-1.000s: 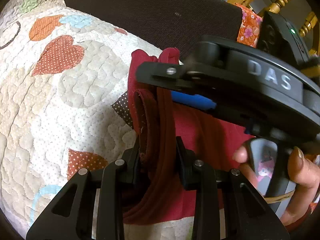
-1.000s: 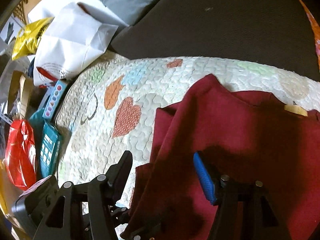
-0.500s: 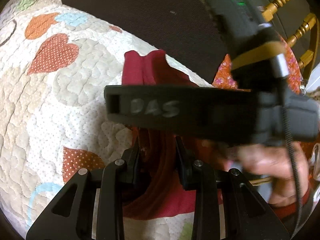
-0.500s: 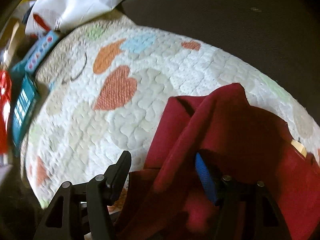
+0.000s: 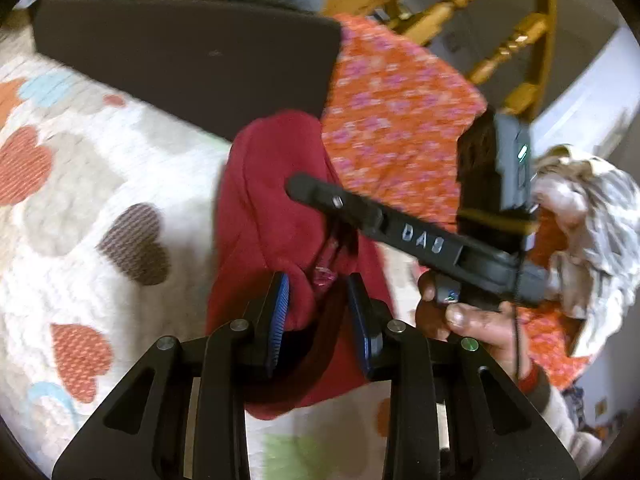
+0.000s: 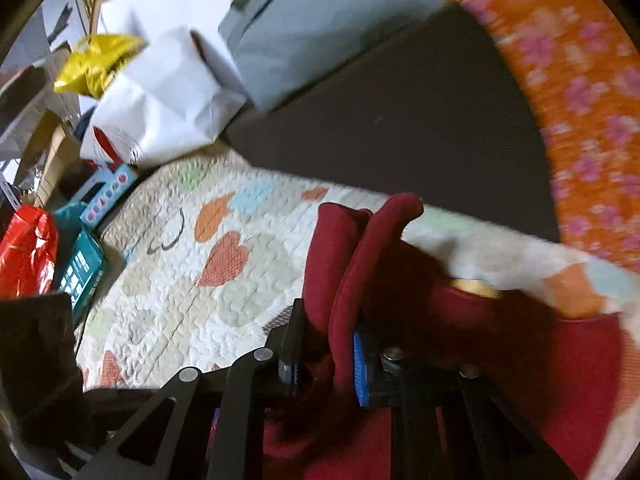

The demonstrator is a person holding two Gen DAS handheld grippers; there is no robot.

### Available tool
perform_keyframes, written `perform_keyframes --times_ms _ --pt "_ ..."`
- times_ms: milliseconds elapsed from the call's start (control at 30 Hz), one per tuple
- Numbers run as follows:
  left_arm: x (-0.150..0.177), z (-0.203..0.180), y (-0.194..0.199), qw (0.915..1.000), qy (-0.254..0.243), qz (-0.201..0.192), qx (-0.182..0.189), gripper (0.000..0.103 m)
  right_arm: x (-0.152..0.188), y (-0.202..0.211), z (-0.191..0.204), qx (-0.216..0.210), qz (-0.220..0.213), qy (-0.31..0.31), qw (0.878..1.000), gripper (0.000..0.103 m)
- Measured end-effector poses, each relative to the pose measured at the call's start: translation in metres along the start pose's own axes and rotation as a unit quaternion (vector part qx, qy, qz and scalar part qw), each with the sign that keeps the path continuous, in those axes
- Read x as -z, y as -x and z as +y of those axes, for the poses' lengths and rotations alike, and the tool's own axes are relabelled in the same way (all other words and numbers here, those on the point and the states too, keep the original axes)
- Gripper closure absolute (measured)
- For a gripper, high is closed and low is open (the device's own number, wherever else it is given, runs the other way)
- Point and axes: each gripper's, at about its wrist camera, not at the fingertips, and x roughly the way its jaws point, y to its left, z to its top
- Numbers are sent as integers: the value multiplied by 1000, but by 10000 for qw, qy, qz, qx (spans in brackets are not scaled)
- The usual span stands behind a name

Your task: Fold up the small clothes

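A dark red garment [image 5: 272, 216] lies bunched on the heart-patterned quilt [image 5: 80, 208]. My left gripper [image 5: 318, 312] is shut on a thick fold of it, and the cloth rises between the blue pads. In the right wrist view, my right gripper [image 6: 328, 360] has a folded edge of the red garment [image 6: 360, 248] between its pads, and its jaws are closing on it. In the left wrist view, the right gripper [image 5: 320, 208] reaches in from the right over the garment, held by a hand [image 5: 460, 316].
A dark brown cushion [image 5: 192, 60] borders the quilt at the back, with an orange floral cloth [image 5: 392, 120] and a wooden chair [image 5: 500, 20] to the right. A white paper bag [image 6: 160, 108], a red bag [image 6: 24, 252] and a teal box [image 6: 80, 264] crowd the quilt's left side.
The right gripper's jaws went from wide apart to closed on a fold of the red garment, and it swung to the right. The left gripper rose with its fold of cloth.
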Motion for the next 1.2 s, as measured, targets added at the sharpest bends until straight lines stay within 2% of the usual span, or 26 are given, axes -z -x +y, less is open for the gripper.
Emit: perform_keyframes --times_ms 100,200,300,400,433,500,533,567,633,700,833,900,967,1000,1100,1200 --pt "0 -12 3 9996 -207 -14 165 75 15 32 -25 252 -126 -57 9996 86" --pt "2 -14 -7 9993 -198 156 267 75 38 56 -53 605 -304 -186 9975 87" --pt "11 -18 -35 9985 -357 418 -55 75 72 70 -89 860 -212 -579 9944 88" --pt "22 -23 -66 9954 -549 705 -341 75 104 60 -121 1161 77 -942 9887 88" --pt "25 -24 -71 9947 -585 773 -352 75 116 54 -132 1058 171 -1171 9873 88" --pt "31 -30 -78 9933 -679 868 -336 75 128 52 -145 752 44 -1533 9853 87" --pt "34 -33 -82 9926 -753 894 -318 75 129 58 -152 609 -96 -1712 9833 82" --pt "36 -36 -83 9921 -822 885 -328 75 129 61 -156 538 -199 -1864 9808 68" --pt "40 -39 -81 9910 -953 871 -364 75 128 64 -161 410 -342 -2129 9756 57" --pt "41 -40 -86 9905 -988 869 -402 75 124 64 -167 182 -414 -2328 9715 57" --pt "43 -39 -87 9896 -1037 889 -445 75 110 55 -170 131 -426 -2440 9688 57" --pt "44 -41 -90 9888 -1095 890 -481 75 106 54 -167 188 -450 -2349 9708 61" --pt "45 -43 -91 9880 -1159 881 -524 75 100 54 -163 387 -416 -2132 9754 82" --pt "46 -46 -91 9875 -1190 895 -521 75 98 57 -161 504 -415 -1989 9778 86" --pt "51 -51 -97 9862 -1251 1005 -417 75 83 75 -148 922 -575 -1408 9841 88" --pt "63 -57 -112 9794 -1510 1243 -499 72 70 91 -147 1317 -695 -1080 9829 88"
